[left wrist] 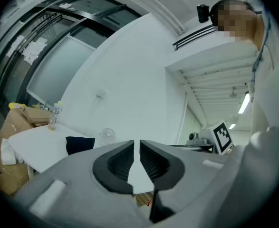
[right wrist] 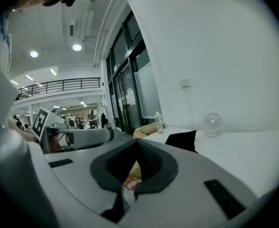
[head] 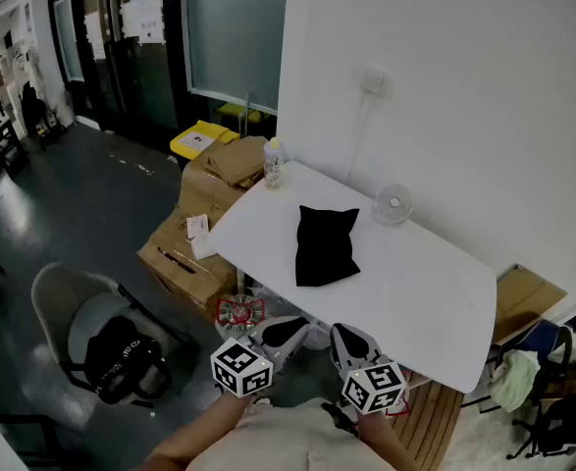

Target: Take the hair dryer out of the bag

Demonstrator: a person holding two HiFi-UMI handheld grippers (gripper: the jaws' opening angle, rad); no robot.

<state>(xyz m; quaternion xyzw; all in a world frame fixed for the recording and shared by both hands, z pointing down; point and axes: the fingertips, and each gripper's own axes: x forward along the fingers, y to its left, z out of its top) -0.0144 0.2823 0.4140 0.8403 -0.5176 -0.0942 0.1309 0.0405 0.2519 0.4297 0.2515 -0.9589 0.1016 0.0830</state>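
A black bag (head: 325, 246) lies closed-looking on the white table (head: 435, 302), near its middle; no hair dryer shows. Both grippers hang off the table's near edge, well short of the bag. My left gripper (head: 286, 334) points level toward the table, its jaws drawn together to a hairline slit with nothing in it (left wrist: 137, 144). My right gripper (head: 354, 346) is beside it, tips meeting and empty (right wrist: 138, 143). The bag (left wrist: 79, 144) appears far left in the left gripper view and the bag (right wrist: 182, 139) sits right of centre in the right gripper view.
A small white fan (head: 393, 204) stands behind the bag by the wall. A bottle (head: 273, 163) is at the table's far left corner. Cardboard boxes (head: 189, 234) crowd the floor on the left, with a chair (head: 72, 312) holding a dark backpack nearer me.
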